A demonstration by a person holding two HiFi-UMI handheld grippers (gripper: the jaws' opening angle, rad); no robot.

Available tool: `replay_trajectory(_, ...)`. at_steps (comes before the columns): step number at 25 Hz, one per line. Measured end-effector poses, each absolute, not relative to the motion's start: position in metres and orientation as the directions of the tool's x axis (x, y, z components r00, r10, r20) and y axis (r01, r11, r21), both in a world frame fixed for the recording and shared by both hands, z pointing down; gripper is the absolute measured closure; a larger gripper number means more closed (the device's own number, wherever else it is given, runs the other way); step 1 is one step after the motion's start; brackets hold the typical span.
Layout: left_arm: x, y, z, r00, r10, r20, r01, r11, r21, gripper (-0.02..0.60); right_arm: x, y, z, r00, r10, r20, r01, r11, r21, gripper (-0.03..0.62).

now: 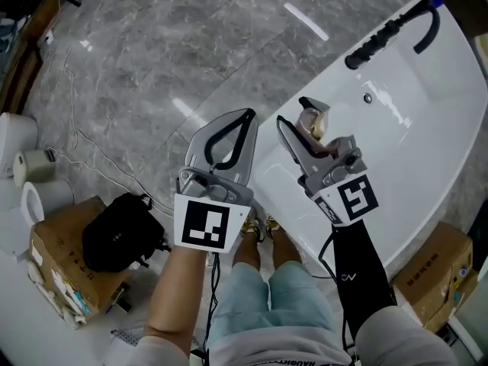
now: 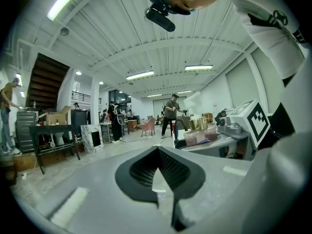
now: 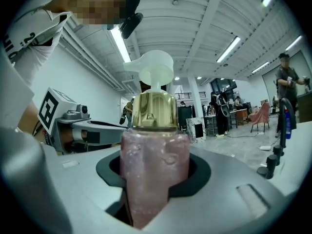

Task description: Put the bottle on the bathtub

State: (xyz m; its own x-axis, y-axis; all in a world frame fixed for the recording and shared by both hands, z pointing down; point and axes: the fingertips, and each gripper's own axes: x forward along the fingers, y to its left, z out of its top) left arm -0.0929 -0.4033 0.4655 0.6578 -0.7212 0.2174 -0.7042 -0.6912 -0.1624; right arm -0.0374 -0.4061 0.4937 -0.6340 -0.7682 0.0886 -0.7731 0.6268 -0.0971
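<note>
bottle: pink glittery body, gold collar, white pump head
right gripper: grey with black pads; black-and-white square marker on the cube
left gripper: same grey and black, same marker pattern
bathtub, under the right gripper: glossy white
tap, beyond the right gripper: black, red and blue at the end
floor, beyond the left gripper: grey marble, pale veins
box, left of the left gripper: brown cardboard
bag, next to the box: black

Grey veined marble floor with glossy reflections; cardboard box and black bag at lower left. White beamed ceiling carries strip lights; dark staircase at hall's left.
</note>
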Motion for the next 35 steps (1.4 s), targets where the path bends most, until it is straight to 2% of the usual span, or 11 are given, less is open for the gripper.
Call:
replay_trajectory(14, -0.099, -0.412, 0.529, 0.604, -0.74, 0.297, -0.743, -0.657, -0.128, 0.58, -0.046, -0.42, 0.552, -0.681, -0.724, 0.111, -0.731, 0.664, -0.157, 0.385)
replay_trajectory(35, -0.127, -0.401, 0.568, 0.503, -0.789, 0.353, -0.799, -0.581, -0.159, 0.581, -0.053, -0.448, 0.58, -0.689, -0.722, 0.059, -0.723, 0.68, -0.121, 0.384)
